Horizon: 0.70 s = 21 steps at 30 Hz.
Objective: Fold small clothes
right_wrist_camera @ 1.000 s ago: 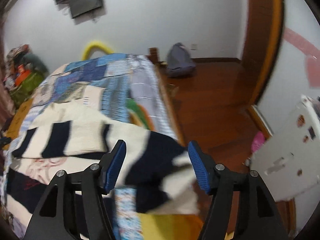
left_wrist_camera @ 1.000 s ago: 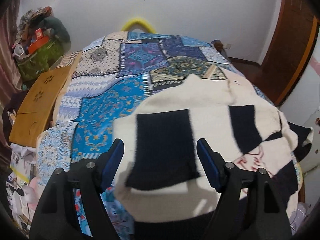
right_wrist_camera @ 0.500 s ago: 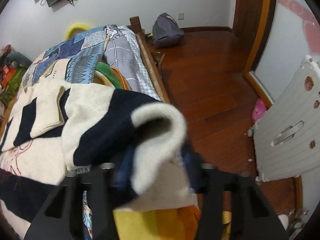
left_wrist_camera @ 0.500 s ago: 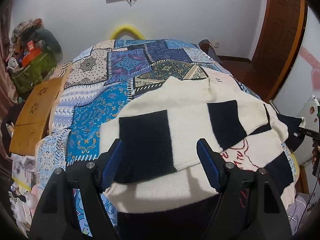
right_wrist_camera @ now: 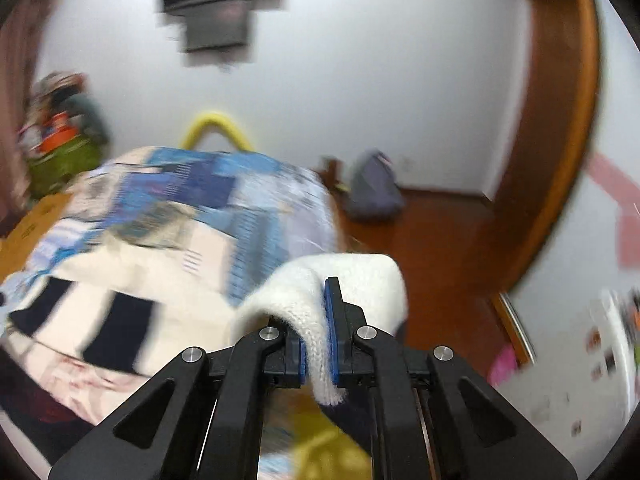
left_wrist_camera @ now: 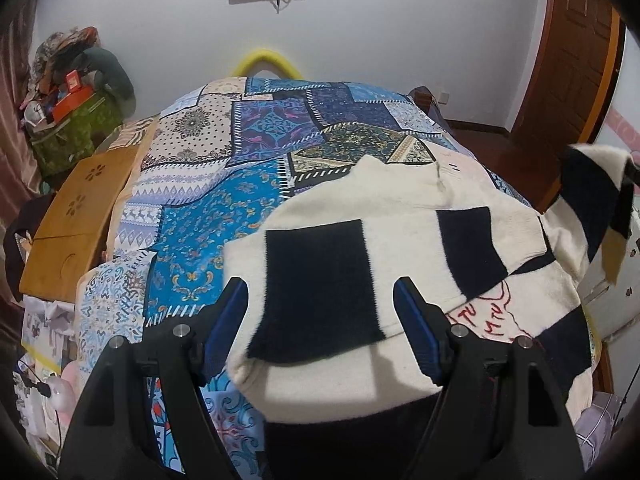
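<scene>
A cream and navy striped sweater (left_wrist_camera: pixel 400 216) lies on the bed's patchwork quilt (left_wrist_camera: pixel 208 216), with one sleeve folded across its body. My left gripper (left_wrist_camera: pixel 322 308) hovers open above that folded sleeve, its blue pads apart and touching nothing. The other sleeve (left_wrist_camera: pixel 592 196) is lifted off the bed at the right edge of the left wrist view. My right gripper (right_wrist_camera: pixel 318 320) is shut on that sleeve's cream cuff (right_wrist_camera: pixel 320 300), which drapes over the pads. The sweater body (right_wrist_camera: pixel 100 312) shows blurred at the lower left of the right wrist view.
A wooden board (left_wrist_camera: pixel 72 216) lies at the bed's left side, below a pile of bags (left_wrist_camera: pixel 72 112). A yellow hoop (left_wrist_camera: pixel 266 62) stands behind the bed. A grey backpack (right_wrist_camera: pixel 372 192) sits on the wood floor near the brown door (left_wrist_camera: pixel 568 72). A white panel (right_wrist_camera: pixel 580 380) stands at right.
My right gripper closed on the sleeve hanging off the bed's right edge and lifted it up and toward the bed. The left gripper stayed open over the folded sleeve.
</scene>
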{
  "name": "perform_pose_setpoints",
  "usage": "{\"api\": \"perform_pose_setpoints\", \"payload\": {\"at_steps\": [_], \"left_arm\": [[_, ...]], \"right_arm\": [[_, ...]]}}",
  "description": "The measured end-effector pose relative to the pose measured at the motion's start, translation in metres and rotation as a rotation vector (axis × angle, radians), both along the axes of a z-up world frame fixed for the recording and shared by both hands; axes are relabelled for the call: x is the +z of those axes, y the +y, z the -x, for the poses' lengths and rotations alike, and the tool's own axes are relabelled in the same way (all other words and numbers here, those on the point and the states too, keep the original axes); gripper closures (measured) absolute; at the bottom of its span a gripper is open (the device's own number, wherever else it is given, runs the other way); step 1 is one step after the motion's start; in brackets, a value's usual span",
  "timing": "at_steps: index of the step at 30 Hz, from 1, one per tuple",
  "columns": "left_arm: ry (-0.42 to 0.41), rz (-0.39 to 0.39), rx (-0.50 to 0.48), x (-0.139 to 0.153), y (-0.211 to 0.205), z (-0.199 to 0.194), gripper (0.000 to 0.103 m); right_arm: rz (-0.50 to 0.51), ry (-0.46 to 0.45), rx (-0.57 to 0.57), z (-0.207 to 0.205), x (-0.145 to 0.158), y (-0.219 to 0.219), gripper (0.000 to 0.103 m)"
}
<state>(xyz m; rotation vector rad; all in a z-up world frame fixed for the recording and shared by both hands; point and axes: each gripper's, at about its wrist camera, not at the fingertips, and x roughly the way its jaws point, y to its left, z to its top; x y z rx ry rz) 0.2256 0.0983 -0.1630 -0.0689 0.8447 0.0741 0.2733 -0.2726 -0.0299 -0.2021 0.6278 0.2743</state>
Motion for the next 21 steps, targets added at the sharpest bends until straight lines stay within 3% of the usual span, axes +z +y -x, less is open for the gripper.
{"api": "perform_pose_setpoints", "payload": {"at_steps": [4, 8, 10, 12, 14, 18, 21], "left_arm": [[0.002, 0.009, 0.011, -0.002, 0.014, 0.006, 0.029], [0.018, 0.017, 0.025, -0.005, 0.025, 0.009, 0.029], [0.027, 0.02, 0.024, -0.005, 0.025, 0.01, 0.029], [0.027, 0.015, 0.014, -0.004, 0.021, 0.011, 0.029], [0.026, 0.002, -0.002, -0.001, 0.013, 0.01, 0.028], [0.025, -0.011, -0.052, 0.005, -0.014, 0.001, 0.029], [0.022, -0.01, -0.109, 0.01, -0.045, -0.008, 0.028]], "right_arm": [[-0.002, 0.069, 0.212, 0.008, -0.02, 0.088, 0.095], [0.078, 0.284, 0.38, 0.019, -0.087, 0.155, 0.083], [0.163, 0.391, 0.422, 0.026, -0.125, 0.178, 0.083], [0.207, 0.429, 0.431, 0.034, -0.147, 0.178, 0.082], [0.197, 0.398, 0.432, 0.043, -0.146, 0.169, 0.077], [0.055, 0.446, 0.406, 0.042, -0.122, 0.134, 0.049], [-0.048, 0.409, 0.365, 0.045, -0.1, 0.097, 0.037]]}}
